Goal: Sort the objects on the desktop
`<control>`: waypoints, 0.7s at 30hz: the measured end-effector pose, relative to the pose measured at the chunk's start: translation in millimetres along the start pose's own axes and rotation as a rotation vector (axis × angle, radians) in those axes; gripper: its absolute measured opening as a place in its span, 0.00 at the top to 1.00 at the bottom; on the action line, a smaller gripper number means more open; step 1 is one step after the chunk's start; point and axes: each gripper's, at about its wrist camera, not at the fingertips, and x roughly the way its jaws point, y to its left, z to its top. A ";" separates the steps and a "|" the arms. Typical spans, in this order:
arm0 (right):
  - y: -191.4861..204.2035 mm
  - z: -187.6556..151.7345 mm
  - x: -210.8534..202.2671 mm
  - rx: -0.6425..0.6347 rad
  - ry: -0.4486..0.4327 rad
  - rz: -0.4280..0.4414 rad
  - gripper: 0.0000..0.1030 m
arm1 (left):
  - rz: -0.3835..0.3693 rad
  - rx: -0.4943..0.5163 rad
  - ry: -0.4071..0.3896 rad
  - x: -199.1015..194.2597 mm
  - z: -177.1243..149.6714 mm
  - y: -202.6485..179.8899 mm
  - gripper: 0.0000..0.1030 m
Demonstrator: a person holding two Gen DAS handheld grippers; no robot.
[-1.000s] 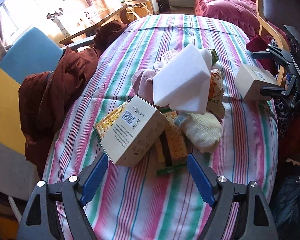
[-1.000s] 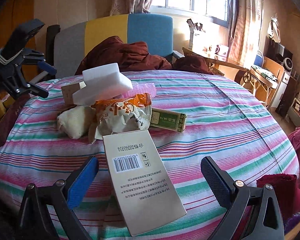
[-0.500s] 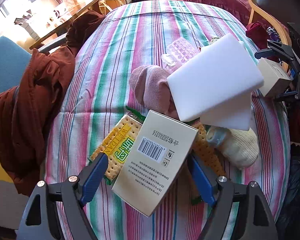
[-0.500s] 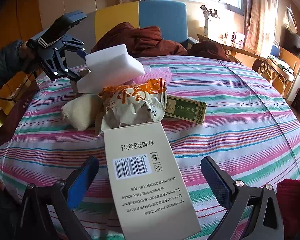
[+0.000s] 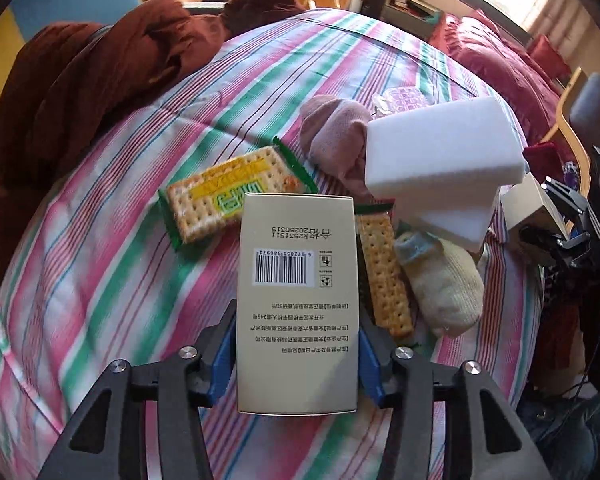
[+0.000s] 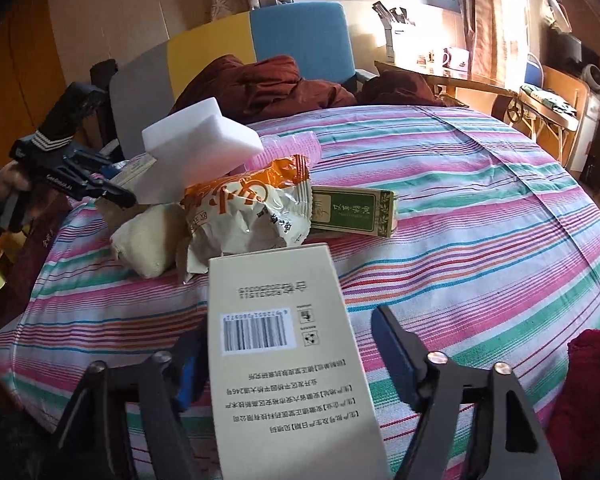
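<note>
Your left gripper: blue pads pressed against both long sides of beige box, pinching near its lower end; box held above striped tablecloth, barcode face up. Your right gripper: second beige box between jaws, left pad at box edge, right pad apart from it, jaws spread. This box lies on cloth, barcode up, print upside down. Behind: orange snack bag, white foam block, cracker packs, socks.
</note>
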 end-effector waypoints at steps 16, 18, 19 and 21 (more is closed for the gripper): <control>68.0 -14.2 -10.9 -0.032 -0.001 0.098 0.50 | 0.013 -0.301 -0.155 -46.4 -138.3 -64.7 0.50; 86.6 -14.9 -9.1 -0.059 -0.002 0.124 0.50 | 0.018 -0.319 -0.176 -50.5 -151.1 -74.4 0.50; 96.9 -15.4 -6.8 -0.074 0.001 0.131 0.50 | 0.025 -0.327 -0.185 -52.0 -157.0 -77.5 0.50; 114.7 -16.9 -1.0 -0.096 0.008 0.140 0.50 | 0.036 -0.343 -0.205 -55.2 -168.1 -83.2 0.50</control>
